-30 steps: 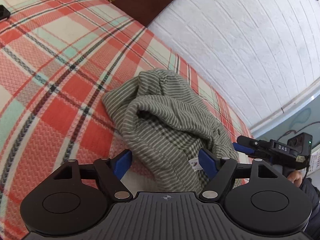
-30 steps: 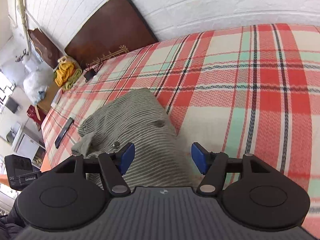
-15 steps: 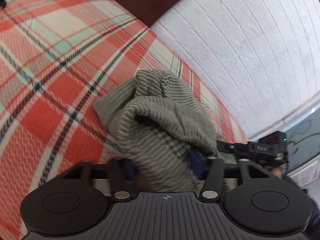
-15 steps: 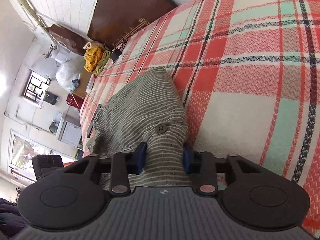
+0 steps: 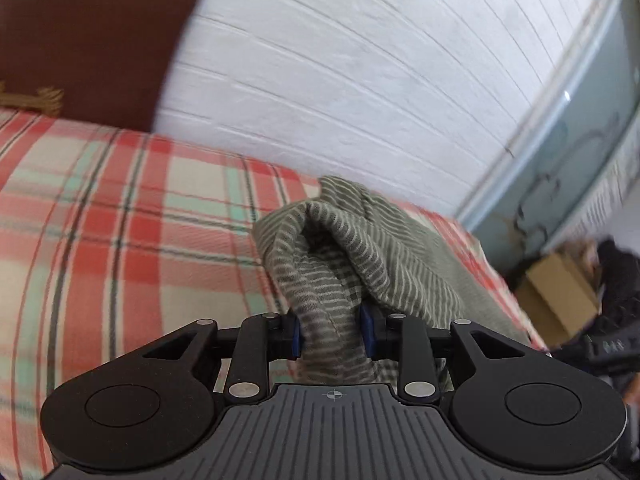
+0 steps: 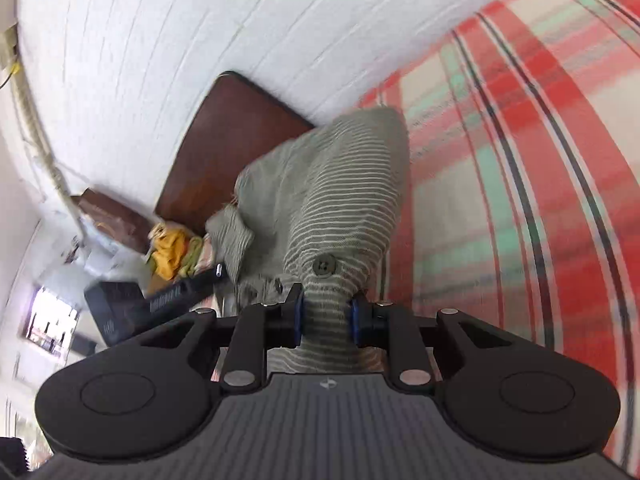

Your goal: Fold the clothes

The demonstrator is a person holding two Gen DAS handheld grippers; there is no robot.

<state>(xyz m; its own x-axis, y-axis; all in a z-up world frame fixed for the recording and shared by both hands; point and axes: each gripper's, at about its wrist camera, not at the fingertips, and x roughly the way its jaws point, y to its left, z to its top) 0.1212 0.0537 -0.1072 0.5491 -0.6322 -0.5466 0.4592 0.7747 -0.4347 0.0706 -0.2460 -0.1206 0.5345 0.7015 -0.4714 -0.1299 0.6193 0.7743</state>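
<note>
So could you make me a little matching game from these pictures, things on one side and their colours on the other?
Things:
1. garment
2. bedspread
3. headboard
4. wall

Colours:
A. dark brown
B. white
C. green-grey with pale stripes
D. red, cream and mint plaid

Pairs: 1-C, 2-D, 3-A, 4-B.

Garment (image 5: 360, 248) on bed (image 5: 120, 220); headboard (image 5: 88, 36) behind, seemingly against wall (image 5: 360, 80).
</note>
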